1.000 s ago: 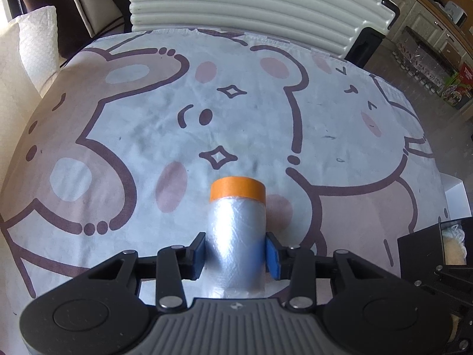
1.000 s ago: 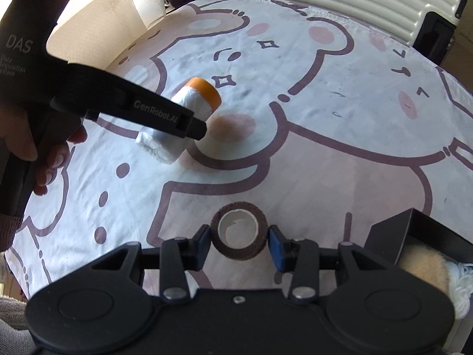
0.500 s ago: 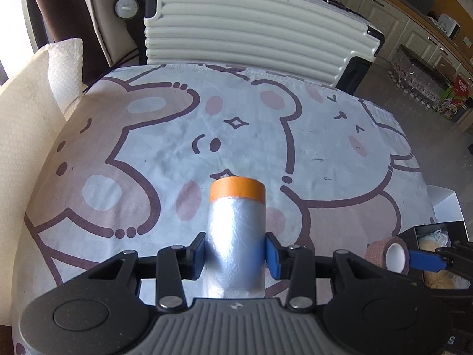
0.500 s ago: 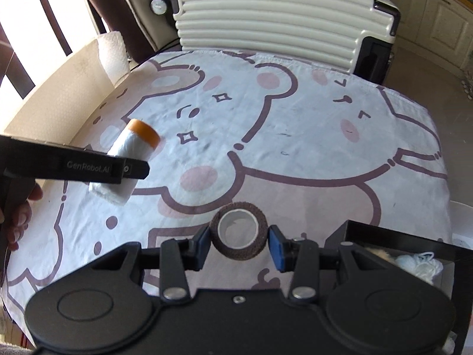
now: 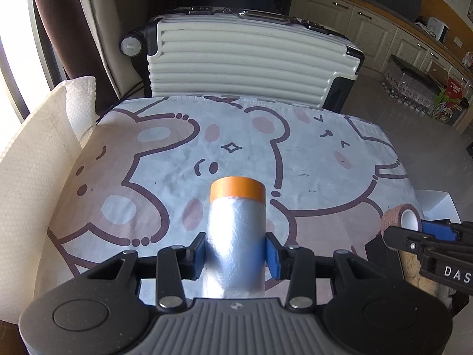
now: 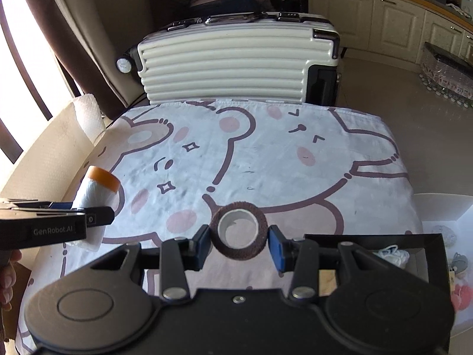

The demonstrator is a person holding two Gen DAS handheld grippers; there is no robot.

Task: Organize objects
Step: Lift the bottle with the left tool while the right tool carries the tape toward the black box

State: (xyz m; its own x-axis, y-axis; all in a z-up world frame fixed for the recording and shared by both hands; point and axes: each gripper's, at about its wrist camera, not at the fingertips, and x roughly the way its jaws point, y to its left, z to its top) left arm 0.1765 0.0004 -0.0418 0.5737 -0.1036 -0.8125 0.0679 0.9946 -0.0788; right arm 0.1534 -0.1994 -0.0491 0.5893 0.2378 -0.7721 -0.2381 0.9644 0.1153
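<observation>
Both lifted clear now: left gripper (image 5: 236, 254) clamping the masking-film roll (image 5: 236, 230), right gripper (image 6: 239, 244) squeezing the bandage roll (image 6: 239, 229), black box (image 6: 425, 245) at four o'clock next.

Your left gripper (image 5: 236, 254) clamps the orange-capped film roll (image 5: 236, 230) between its blue fingers (image 5: 272, 256). At the right edge, your right gripper (image 5: 419, 230) holds a brown tape roll (image 5: 397, 220) above the bear-print counter (image 5: 325, 177).

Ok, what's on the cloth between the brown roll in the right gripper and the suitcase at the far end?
Nothing: in the right wrist view only bare bear-print cloth lies between the brown roll and the suitcase.
</observation>
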